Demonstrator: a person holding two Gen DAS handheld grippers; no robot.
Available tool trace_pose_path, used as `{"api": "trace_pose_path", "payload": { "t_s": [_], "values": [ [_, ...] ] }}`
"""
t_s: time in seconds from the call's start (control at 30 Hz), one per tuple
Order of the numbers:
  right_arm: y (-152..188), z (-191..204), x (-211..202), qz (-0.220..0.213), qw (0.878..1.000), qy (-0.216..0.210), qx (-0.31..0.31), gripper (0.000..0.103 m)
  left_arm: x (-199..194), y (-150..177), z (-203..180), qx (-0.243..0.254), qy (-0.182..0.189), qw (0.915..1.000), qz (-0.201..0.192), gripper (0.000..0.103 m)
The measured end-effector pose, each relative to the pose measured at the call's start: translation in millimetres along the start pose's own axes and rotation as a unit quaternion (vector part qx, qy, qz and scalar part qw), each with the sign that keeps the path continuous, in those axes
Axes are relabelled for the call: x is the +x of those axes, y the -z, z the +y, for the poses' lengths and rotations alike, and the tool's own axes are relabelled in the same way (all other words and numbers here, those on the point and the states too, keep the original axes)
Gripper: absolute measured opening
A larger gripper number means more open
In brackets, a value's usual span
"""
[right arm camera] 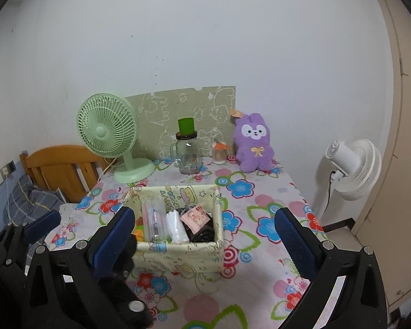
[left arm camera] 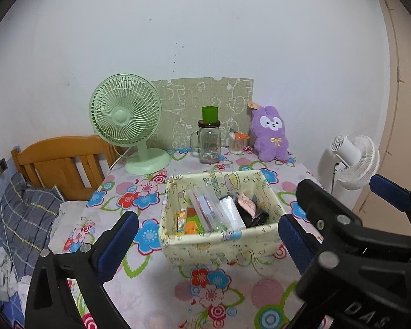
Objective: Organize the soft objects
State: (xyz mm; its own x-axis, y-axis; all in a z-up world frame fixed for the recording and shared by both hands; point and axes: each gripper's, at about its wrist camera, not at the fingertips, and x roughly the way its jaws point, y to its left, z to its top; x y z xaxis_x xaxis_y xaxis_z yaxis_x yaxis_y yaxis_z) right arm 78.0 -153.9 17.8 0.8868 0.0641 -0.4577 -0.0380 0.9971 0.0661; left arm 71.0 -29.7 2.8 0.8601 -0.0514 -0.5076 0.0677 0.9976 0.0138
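Both grippers held above the near edge of the worktop (left arm camera: 241,296), pointing down at it. Left gripper (left arm camera: 208,235): jaws spread wide, nothing between the pads, holding nothing. Right gripper (right arm camera: 205,233): same, jaws fully apart and empty. In the left wrist view the right gripper's black frame sits just to the right; in the right wrist view the left gripper's frame shows at bottom left.

Fabric storage box (left arm camera: 219,244), pale yellow with cartoon print, sits mid-worktop, nearer the near edge than the far one. Inside: clear plastic cases upright toward its left, a white packet (left arm camera: 233,213) in the middle, a pink printed pouch (right arm camera: 194,218) on top of dark items at the right. Orange and green packets low in the left corner; can't read them.

Purple plush bunny (left arm camera: 270,134) sits upright at the far right corner of the worktop, back against the wall, tag on its ear. Well apart from the box and from both grippers.

Along the far edge: green desk fan (left arm camera: 126,109) at the far left corner, glass mug jar (left arm camera: 208,145) with a green cup (left arm camera: 209,113) on its lid in the middle, small jar of cotton swabs (left arm camera: 237,144) just beside the bunny. White standing fan (left arm camera: 353,159) on the floor off the right edge. Wooden bed headboard (left arm camera: 60,159) off the left edge.
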Motion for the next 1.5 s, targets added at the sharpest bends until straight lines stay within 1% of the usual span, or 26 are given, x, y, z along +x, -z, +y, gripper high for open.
{"api": "trace_pose_path", "payload": {
  "t_s": [0.1,0.3,0.37,0.43,0.5,0.57,0.67,0.73,1.03,1.3,1.5],
  "values": [
    [6.0,-3.3,-13.7,-0.009,1.000,0.009,0.001,0.103,-11.0,5.4,0.0,0.002,0.000,1.0000,-0.006,0.103],
    [15.3,-11.2,-37.2,-0.024,1.000,0.014,0.010,0.103,-27.6,13.9,7.6,0.006,-0.018,0.9995,-0.023,0.103],
    [17.8,-12.9,-44.7,-0.033,0.999,0.019,0.009,0.103,-33.2,17.0,15.5,-0.003,-0.027,0.9991,-0.032,0.103],
    [19.9,-14.3,-52.1,-0.043,0.999,0.026,0.006,0.103,-39.9,19.5,24.8,-0.013,-0.022,0.9989,-0.039,0.103],
    [21.4,-15.8,-56.4,-0.047,0.998,0.030,0.004,0.103,-44.6,20.8,31.8,-0.020,-0.023,0.9986,-0.043,0.103],
    [23.7,-16.8,-60.9,-0.049,0.998,0.036,0.001,0.103,-50.2,21.7,39.2,-0.028,-0.031,0.9980,-0.047,0.103],
    [27.1,-17.0,-66.1,-0.051,0.998,0.034,0.001,0.103,-58.2,23.6,49.4,-0.042,-0.019,0.9977,-0.050,0.103],
    [28.7,-16.5,-68.3,-0.052,0.998,0.030,0.003,0.103,-63.4,24.6,52.3,-0.046,-0.020,0.9973,-0.053,0.103],
    [27.8,-14.3,-71.2,-0.050,0.999,0.016,0.002,0.103,-72.3,26.5,49.5,-0.047,-0.034,0.9965,-0.060,0.103],
    [27.5,-13.7,-70.4,-0.049,0.999,0.006,-0.001,0.103,-75.4,26.0,40.4,-0.040,-0.030,0.9967,-0.064,0.103],
    [26.4,-14.8,-68.6,-0.046,0.999,0.013,0.000,0.103,-72.6,26.0,38.0,-0.039,-0.027,0.9971,-0.060,0.103]
  ]
}}
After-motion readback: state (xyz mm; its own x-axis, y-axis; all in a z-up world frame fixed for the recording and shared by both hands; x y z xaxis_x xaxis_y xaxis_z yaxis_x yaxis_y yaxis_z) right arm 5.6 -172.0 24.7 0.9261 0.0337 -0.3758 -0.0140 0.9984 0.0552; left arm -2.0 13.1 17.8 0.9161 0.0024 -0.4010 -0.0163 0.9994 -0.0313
